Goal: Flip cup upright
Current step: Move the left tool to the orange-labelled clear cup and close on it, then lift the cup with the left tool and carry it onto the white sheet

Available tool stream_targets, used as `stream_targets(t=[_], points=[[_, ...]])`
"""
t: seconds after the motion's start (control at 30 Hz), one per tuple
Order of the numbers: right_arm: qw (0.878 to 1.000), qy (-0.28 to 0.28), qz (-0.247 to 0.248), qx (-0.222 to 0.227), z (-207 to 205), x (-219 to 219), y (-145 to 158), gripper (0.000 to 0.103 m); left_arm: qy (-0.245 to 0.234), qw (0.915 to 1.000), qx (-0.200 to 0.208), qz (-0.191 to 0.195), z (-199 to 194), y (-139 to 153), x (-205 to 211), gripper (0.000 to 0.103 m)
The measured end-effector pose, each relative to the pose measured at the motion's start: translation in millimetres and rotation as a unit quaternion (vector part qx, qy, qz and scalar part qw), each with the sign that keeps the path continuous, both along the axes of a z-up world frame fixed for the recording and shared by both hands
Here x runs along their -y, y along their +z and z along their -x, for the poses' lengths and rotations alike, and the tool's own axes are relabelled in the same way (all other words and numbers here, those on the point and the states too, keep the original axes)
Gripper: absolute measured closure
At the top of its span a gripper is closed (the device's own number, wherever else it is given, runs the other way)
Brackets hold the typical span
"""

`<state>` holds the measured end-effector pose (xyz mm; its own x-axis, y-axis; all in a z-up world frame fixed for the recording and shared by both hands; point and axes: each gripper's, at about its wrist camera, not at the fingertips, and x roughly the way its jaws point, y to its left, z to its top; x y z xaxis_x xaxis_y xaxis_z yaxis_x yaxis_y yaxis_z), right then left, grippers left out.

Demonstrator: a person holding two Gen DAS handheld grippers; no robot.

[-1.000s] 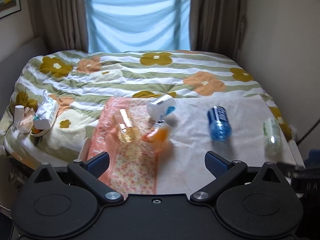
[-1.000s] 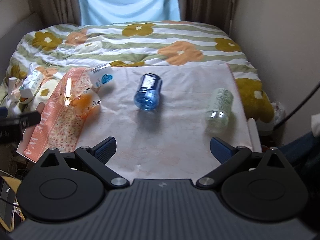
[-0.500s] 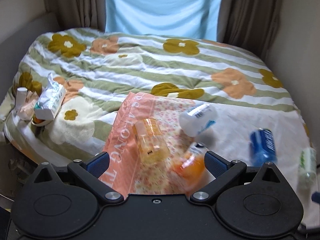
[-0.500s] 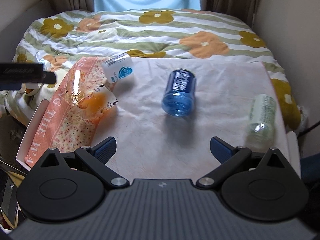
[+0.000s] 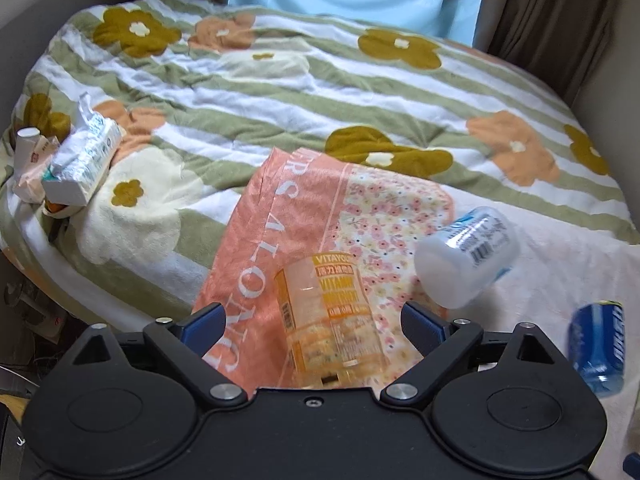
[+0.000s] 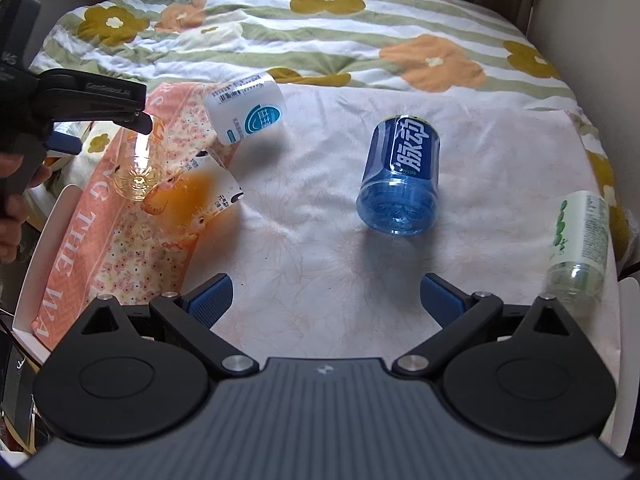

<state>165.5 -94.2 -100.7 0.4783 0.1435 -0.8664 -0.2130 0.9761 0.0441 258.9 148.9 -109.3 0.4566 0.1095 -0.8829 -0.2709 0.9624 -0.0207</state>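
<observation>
Both claws wide, yellow cup sideways

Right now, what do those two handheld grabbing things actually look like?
Both are black plastic. The left tool has a smooth black body with two round discs, silver pivot screws and ridged blue pads on its fingers. The right tool matches, but its centre is ribbed dark grey with a small logo. From the right camera, the left one's side shows white lettering, held by a bare hand.

black left gripper and right gripper, blue pads, silver screws.
</observation>
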Motion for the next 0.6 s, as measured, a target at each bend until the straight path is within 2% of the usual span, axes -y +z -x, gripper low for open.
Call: stream_targets(t=[0.23,0.5,0.6], points=[[1.0,-0.004,0.005,-0.009,-10.6,1.6,-6.8,0.0,0.002,0.9995,-0.03,0.014,-22.0,-22.7,-5.2,0.01],[1.0,-0.006,0.007,-0.015,-15.1,5.3,-11.3,0.0,0.009,0.9972,-0.062,0.041,-29.5,-41.1,-7.5,0.035],[1.0,-0.008,0.008,-0.015,-15.5,7.2,-12.1,0.0,0.006,0.9973,-0.062,0.039,-29.2,-41.1,-6.7,0.035]])
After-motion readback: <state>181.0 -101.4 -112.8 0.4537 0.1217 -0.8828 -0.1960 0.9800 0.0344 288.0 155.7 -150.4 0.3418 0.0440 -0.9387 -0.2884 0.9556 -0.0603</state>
